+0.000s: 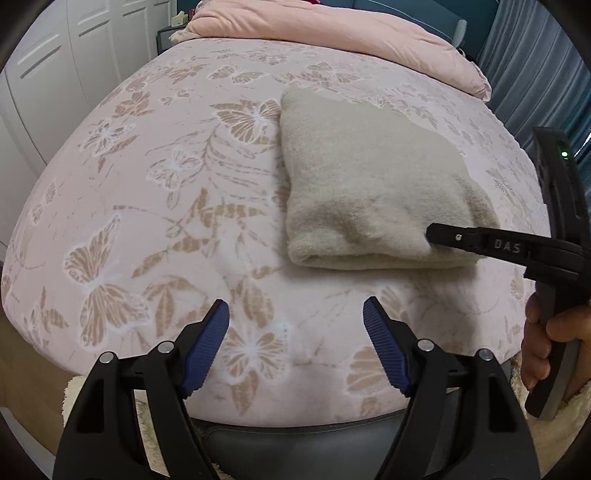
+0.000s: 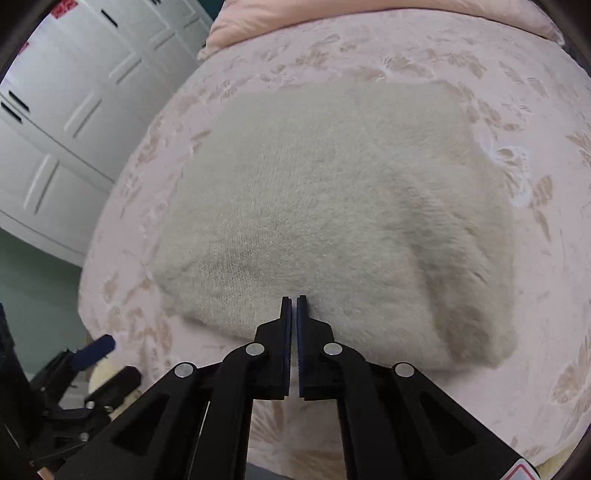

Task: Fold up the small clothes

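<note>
A beige fuzzy garment (image 1: 369, 184) (image 2: 332, 203) lies folded into a thick rectangle on the pink butterfly-print bed cover (image 1: 147, 221) (image 2: 546, 332). My left gripper (image 1: 295, 325) is open above the bare cover, short of the garment's near fold, with nothing between its blue pads (image 1: 218, 332). My right gripper (image 2: 293, 300) is shut with no cloth showing between its pads. In the left wrist view the right gripper (image 1: 430, 234) reaches in from the right, its tip against the garment's near right part. A person's hand (image 1: 546, 343) holds its handle.
A pink quilt (image 1: 332, 29) is bunched at the far end of the bed. White wardrobe doors (image 1: 55, 74) (image 2: 55, 129) stand to the left and a blue curtain (image 1: 535, 66) to the right. The bed's near edge (image 1: 295, 421) runs just under the left gripper.
</note>
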